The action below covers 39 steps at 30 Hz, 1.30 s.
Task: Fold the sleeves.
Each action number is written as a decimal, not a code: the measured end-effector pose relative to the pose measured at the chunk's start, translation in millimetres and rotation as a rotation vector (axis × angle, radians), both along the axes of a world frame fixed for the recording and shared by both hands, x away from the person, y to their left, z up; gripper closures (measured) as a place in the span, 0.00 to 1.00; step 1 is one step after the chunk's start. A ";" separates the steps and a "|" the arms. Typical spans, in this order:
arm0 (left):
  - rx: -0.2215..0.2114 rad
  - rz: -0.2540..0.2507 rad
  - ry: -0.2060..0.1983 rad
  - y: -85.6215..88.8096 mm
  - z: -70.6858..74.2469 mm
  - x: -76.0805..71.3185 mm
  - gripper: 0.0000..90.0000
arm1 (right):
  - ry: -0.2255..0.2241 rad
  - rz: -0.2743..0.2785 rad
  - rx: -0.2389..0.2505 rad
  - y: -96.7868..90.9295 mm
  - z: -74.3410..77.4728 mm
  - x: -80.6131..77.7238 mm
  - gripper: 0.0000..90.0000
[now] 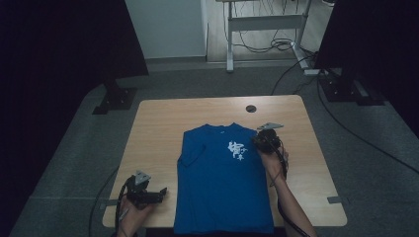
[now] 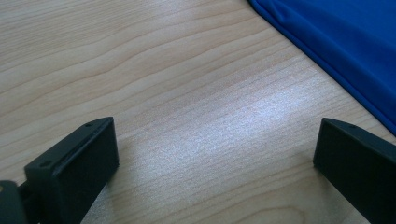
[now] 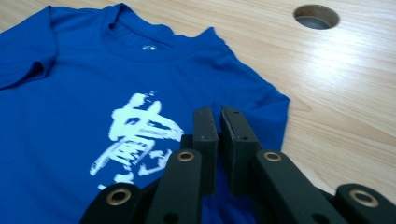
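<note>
A blue T-shirt [image 1: 222, 187] with a white print lies flat, front up, on the wooden table [image 1: 158, 123], collar toward the far side. My right gripper [image 1: 258, 140] hovers over the shirt's right shoulder, by the print. In the right gripper view, the right gripper [image 3: 219, 112] has its jaws shut with a thin slit between them and no cloth at the tips. The shirt [image 3: 60, 93] spreads beneath and to the left. My left gripper [image 1: 162, 193] rests left of the shirt near the front edge. It [image 2: 215, 140] stands open over bare wood [image 2: 163, 70], with the shirt's edge [image 2: 345, 46] at upper right.
A round cable hole [image 1: 251, 108] [image 3: 316, 16] sits in the table beyond the collar. Black stands [image 1: 116, 96] flank the far corners, a white desk frame [image 1: 264, 22] stands behind, and cables trail over the grey floor at right.
</note>
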<state>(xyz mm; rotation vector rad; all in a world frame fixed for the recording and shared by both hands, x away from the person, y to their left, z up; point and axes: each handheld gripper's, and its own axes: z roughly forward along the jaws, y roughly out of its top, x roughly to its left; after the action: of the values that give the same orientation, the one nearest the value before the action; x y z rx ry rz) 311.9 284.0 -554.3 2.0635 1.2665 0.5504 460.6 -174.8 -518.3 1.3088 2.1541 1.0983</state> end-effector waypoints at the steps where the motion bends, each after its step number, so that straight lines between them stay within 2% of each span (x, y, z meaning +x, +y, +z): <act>1: 0.000 0.000 0.000 0.0 0.0 0.0 0.00 | 0.001 0.003 -0.001 2.6 0.0 0.3 0.94; 12: 0.000 0.000 0.000 0.0 0.0 0.0 0.00 | 0.004 0.030 -0.008 25.7 -1.6 5.7 0.93; 26: 0.000 0.000 0.000 0.1 0.1 -0.4 0.00 | 0.025 0.054 -0.021 52.8 -13.2 13.6 0.93; 35: 0.000 0.001 -0.001 0.2 0.1 -0.7 0.01 | 0.045 0.053 -0.040 61.0 -25.3 21.3 0.93; 39: 0.000 0.001 -0.001 0.2 0.1 -0.8 0.01 | 0.059 0.066 -0.035 62.2 -30.2 24.1 0.91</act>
<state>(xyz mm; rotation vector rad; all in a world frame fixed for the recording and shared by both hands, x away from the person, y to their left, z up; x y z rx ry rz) 311.1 284.2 -554.2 2.0624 1.2672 0.5512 484.7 -112.6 -548.5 1.2789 2.2641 1.0544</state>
